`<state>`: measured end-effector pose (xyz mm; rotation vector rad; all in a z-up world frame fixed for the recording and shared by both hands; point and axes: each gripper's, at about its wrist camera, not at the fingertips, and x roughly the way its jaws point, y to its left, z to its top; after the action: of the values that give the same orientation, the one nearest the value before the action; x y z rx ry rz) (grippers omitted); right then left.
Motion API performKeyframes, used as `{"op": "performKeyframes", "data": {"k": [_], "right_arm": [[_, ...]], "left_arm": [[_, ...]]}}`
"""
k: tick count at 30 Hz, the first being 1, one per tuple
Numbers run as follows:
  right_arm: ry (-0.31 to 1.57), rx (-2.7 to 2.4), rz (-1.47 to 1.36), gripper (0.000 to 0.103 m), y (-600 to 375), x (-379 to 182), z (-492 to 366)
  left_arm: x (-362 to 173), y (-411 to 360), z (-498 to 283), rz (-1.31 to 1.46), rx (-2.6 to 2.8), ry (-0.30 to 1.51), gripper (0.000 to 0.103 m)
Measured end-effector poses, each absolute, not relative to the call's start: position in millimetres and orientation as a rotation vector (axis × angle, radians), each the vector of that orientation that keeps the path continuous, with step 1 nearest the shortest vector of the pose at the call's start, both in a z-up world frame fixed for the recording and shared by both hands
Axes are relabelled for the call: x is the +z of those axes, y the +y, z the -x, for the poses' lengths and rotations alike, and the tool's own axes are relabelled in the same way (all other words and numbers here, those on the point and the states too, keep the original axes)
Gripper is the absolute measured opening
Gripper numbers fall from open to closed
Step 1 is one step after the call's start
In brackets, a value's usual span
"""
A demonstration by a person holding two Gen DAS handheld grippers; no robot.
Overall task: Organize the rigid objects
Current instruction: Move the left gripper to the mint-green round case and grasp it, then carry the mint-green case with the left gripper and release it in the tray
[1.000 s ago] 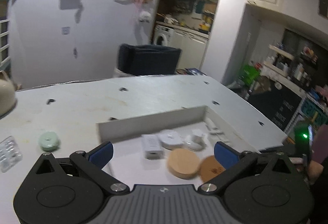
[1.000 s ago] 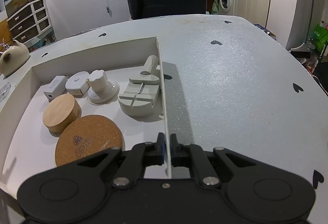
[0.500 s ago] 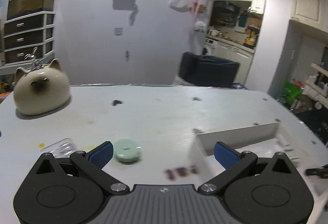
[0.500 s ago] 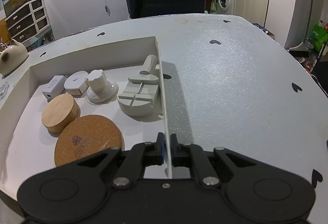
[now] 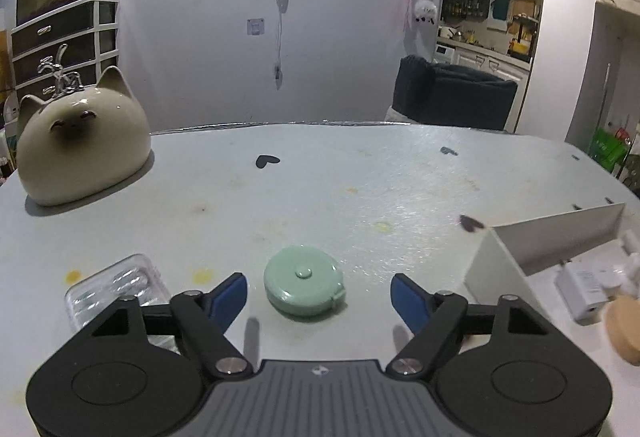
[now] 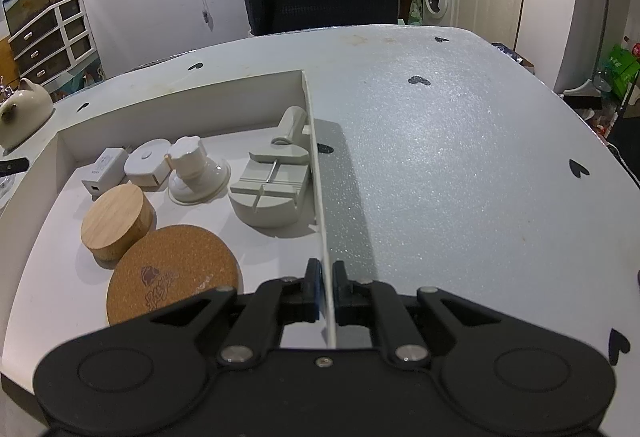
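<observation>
Two claws in view. Left claw is wide open, low over the table, w/ a mint-green round tape measure lying between its blue fingertips, touching neither. A clear blister pack lies just beside the left fingertip; a cat-shaped ceramic pot sits well apart at far left. Right claw is clamped on the right wall of the white tray. Inside the tray: cork coaster nearest, wooden round lid just behind it, then a white charger, white rounded box, white suction-cup mount & a grey slotted holder against the gripped wall.
</observation>
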<state>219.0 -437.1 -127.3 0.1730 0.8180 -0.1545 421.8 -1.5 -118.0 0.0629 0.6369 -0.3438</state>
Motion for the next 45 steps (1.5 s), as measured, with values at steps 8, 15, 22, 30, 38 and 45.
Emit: {"op": "performKeyframes", "data": {"k": [8,15,22,30,38,45], "right_arm": [[0.823,-0.157,-0.176,0.008,-436.2,-127.1,-220.2],[0.823,-0.153,-0.174,0.008,-436.5,-127.3,-220.8],[0.818,-0.153,-0.167,0.008,-436.0,-127.8,-219.9],[0.819,-0.150,-0.161,0.008,-436.0,-127.5,-219.5],[0.815,-0.154,-0.165,0.008,-436.0,-127.4,-218.6],[0.810,-0.162,-0.175,0.008,-435.6,-127.9,-217.8]], "left_arm": [[-129.3,-8.2,-437.4,-0.105,-0.301,0.652,0.061],[-130.4,-12.3,-429.8,-0.104,-0.307,0.644,0.050],[-127.4,-16.5,-406.9,-0.119,-0.325,0.668,0.050],[-103.8,-14.6,-377.4,-0.087,-0.337,0.648,0.050],[-66.4,-36.0,-335.9,-0.039,-0.473,0.631,0.050],[-57.8,-79.5,-299.3,-0.066,-0.641,0.635,0.050]]}}
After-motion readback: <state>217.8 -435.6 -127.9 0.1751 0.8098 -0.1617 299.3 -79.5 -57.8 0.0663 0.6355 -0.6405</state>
